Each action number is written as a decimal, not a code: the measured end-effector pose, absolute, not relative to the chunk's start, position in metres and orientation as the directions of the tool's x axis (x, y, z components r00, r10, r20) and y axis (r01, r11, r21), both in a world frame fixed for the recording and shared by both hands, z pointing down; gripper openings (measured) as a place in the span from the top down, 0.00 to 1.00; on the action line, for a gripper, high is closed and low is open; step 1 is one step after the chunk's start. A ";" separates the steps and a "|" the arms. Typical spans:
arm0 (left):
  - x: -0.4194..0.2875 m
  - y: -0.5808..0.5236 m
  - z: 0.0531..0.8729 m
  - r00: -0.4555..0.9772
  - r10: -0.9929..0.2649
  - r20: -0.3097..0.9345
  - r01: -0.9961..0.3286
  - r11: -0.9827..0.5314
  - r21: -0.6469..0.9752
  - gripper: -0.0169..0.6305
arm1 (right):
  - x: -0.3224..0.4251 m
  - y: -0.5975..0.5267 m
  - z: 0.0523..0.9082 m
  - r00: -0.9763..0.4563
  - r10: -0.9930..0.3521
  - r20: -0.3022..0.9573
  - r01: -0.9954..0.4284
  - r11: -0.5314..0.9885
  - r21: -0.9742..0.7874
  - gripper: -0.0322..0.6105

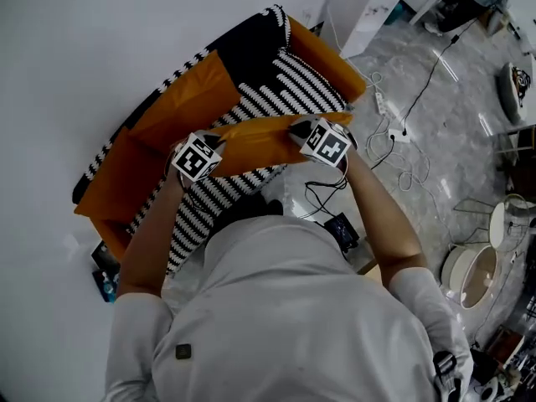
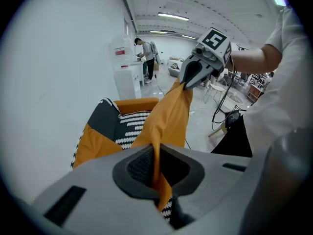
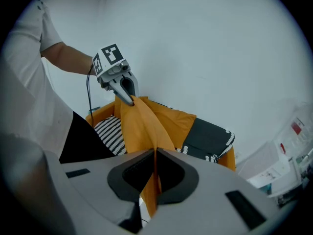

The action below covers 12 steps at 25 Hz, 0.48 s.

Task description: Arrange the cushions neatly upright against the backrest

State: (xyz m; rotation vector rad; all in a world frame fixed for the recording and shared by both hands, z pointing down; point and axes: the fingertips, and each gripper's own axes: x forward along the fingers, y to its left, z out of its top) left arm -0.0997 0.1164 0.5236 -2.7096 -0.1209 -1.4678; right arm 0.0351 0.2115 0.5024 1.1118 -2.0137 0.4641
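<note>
So both tools are clamping down on one cushion (image 1: 251, 141). The left gripper (image 2: 156, 165) is pinching one end of its top edge and the right gripper (image 3: 155, 168) the other end, with orange fabric squeezed between each pair of jaws. The cushion is hanging stretched between them, just above the front of the sofa (image 1: 331, 57) seat.

How I'd finish this step:
- Keep both ends level so the edge isn't sagging in the middle.
- Carry it toward the sofa's back and set the bottom edge into the crease where seat meets backrest.
- Tip the top back until it's leaning on its own.
- Only let go once it's resting there, both sides together, or I'm guessing it flops forward or twists.
- Drop it beside the second cushion (image 1: 188, 99), not on top of it.

Count, as far as I'm seeing:
- two grippers
- two orange cushions, one held and one leaning against the sofa's back
- one sofa with a striped seat (image 1: 293, 90)

The black panel (image 1: 251, 48) with the white zigzag trim along the sofa's back might be the backrest or a third cushion. Can't tell.
</note>
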 end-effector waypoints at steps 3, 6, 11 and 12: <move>-0.074 0.116 0.527 0.546 0.067 0.835 0.137 -0.991 -0.010 0.94 | 0.056 0.217 0.504 -0.292 -0.560 0.775 -0.856 0.515 0.049 0.90; -0.053 0.110 0.530 0.546 0.089 0.833 0.159 -0.987 0.001 0.94 | 0.075 0.214 0.504 -0.273 -0.565 0.778 -0.866 0.497 0.056 0.90; -0.029 0.091 0.536 0.548 0.114 0.828 0.167 -0.986 0.026 0.94 | 0.099 0.194 0.507 -0.272 -0.559 0.783 -0.870 0.491 0.048 0.90; -0.026 0.085 0.538 0.545 0.122 0.829 0.172 -0.985 0.032 0.94 | 0.102 0.188 0.509 -0.271 -0.555 0.786 -0.871 0.489 0.044 0.90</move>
